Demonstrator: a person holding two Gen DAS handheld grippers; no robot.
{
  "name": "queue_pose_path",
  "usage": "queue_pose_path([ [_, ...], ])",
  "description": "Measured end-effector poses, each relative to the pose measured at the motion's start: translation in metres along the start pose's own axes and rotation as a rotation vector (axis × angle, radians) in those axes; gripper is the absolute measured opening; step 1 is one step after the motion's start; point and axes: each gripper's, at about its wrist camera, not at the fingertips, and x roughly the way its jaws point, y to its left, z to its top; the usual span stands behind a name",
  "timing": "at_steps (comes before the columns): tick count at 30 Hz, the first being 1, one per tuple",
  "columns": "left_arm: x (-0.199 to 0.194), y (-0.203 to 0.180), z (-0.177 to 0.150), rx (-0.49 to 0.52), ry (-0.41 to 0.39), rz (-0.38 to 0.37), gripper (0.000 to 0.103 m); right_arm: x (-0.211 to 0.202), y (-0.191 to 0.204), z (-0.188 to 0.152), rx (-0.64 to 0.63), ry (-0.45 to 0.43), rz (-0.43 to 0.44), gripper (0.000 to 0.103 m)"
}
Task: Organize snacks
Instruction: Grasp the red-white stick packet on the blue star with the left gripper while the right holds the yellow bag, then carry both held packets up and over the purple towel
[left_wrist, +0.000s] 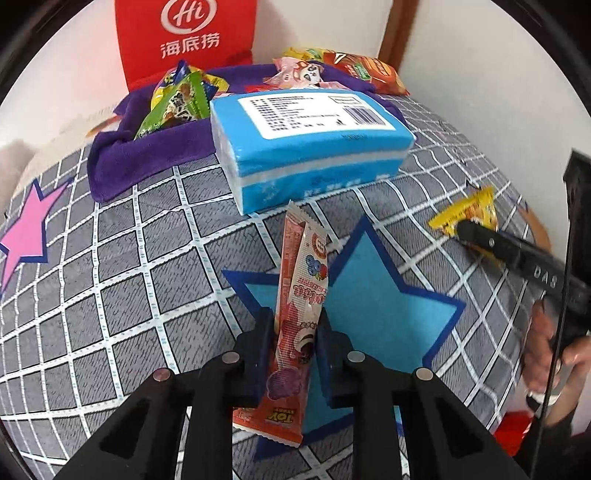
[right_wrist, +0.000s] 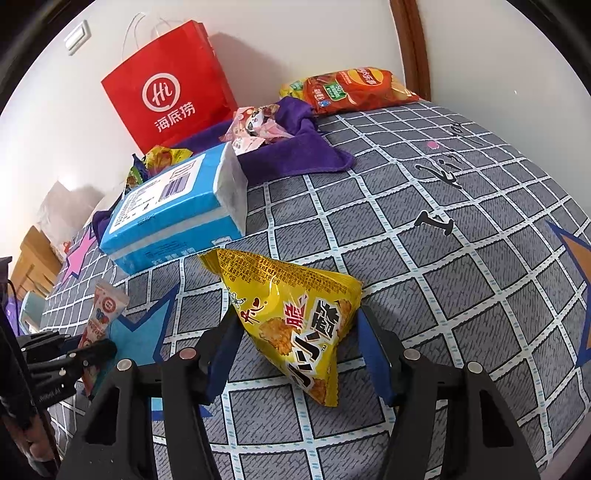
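My left gripper (left_wrist: 295, 321) is shut on a long pink-red snack stick packet (left_wrist: 301, 266), which stands upright between the pads over a blue star on the bedspread. The same packet (right_wrist: 105, 306) shows at the left of the right wrist view. My right gripper (right_wrist: 295, 314) straddles a yellow triangular snack bag (right_wrist: 291, 295) that lies on the grey checked bedspread (right_wrist: 443, 258). Its blue pads touch the bag on both sides. In the left wrist view one black finger (left_wrist: 480, 236) of that gripper rests on the yellow bag (left_wrist: 469, 214).
A blue tissue pack (left_wrist: 314, 147) lies ahead. Behind it is a purple cloth tray (left_wrist: 122, 155) with green packets (left_wrist: 173, 103) and pink packets (left_wrist: 299, 74). An orange chips bag (right_wrist: 354, 88) and a red paper bag (right_wrist: 173, 85) stand by the wall. A hand (left_wrist: 546, 354) is at the right.
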Motion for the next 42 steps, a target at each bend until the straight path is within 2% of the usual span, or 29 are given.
queue_pose_path([
  [5,0.003,-0.001,0.004,-0.017,0.006,0.005,0.019,0.000,0.002,0.003,-0.002,0.021,-0.016,0.061],
  [10,-0.001,0.001,0.005,-0.035,0.013,-0.038,0.018,-0.006,0.002,0.008,0.007,0.023,-0.034,0.056],
  [25,-0.035,0.016,0.038,-0.078,-0.051,-0.086,0.018,-0.052,0.021,0.042,-0.038,-0.085,-0.055,0.055],
  [30,-0.048,0.024,0.056,-0.100,-0.087,-0.110,0.018,-0.063,0.040,0.066,-0.091,-0.131,-0.041,0.055],
  [38,-0.068,0.040,0.093,-0.133,-0.153,-0.078,0.018,-0.066,0.077,0.116,-0.158,-0.180,0.030,0.055],
  [42,-0.074,0.050,0.109,-0.156,-0.174,-0.072,0.018,-0.066,0.095,0.138,-0.198,-0.205,0.038,0.055],
])
